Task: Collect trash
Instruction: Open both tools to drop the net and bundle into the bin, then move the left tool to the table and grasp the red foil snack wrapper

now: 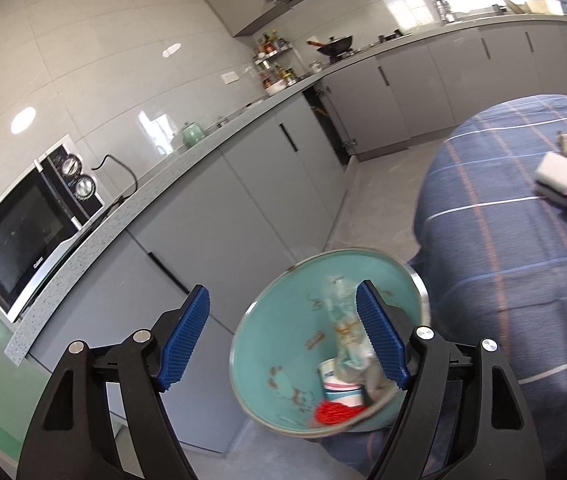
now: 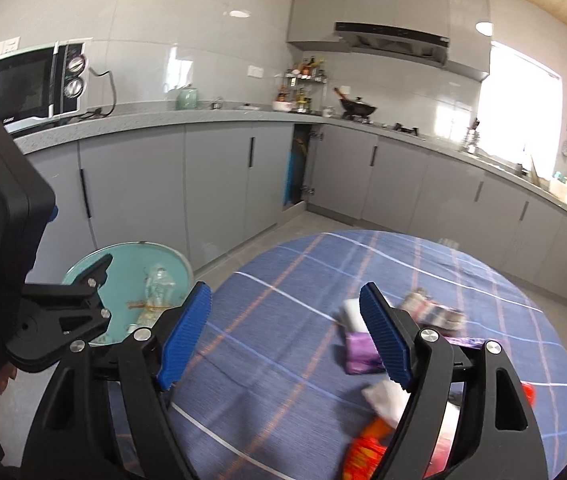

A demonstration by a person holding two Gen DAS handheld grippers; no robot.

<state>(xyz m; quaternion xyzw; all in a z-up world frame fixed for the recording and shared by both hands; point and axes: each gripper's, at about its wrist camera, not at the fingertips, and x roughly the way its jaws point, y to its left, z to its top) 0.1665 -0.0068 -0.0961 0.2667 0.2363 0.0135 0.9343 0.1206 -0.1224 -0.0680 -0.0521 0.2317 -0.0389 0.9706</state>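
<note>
- Blue ribbed pads of the left gripper (image 1: 283, 336) fill the foreground of the left wrist view; its jaws are spread wide and nothing is pressed between them.
- Just beyond them a teal basin (image 1: 283, 360) is seen, apparently serving as the trash container — a crushed clear bottle (image 1: 341, 320), a paper cup (image 1: 341, 386) and something red (image 1: 333, 414) already lie inside it.
- One pad overlaps the bottle in the picture, yet no contact can be made out.
- The right gripper (image 2: 285, 338) is likewise released, its jaws empty, and is held above the round worktop (image 2: 275, 360) with its blue checked cloth.
- Loose trash remains scattered on that cloth: a purple wrapper (image 2: 357, 354), a white packet (image 2: 383, 396), an orange-red wrapper (image 2: 363, 450) and a striped bundle (image 2: 431, 310), all blurred.
- The basin is set beside the worktop, presumably so that items can be dropped in with a short reach.
- Collection is judged partly done — several pieces are still to be lifted, the purple wrapper lying closest to the open right jaws.
</note>
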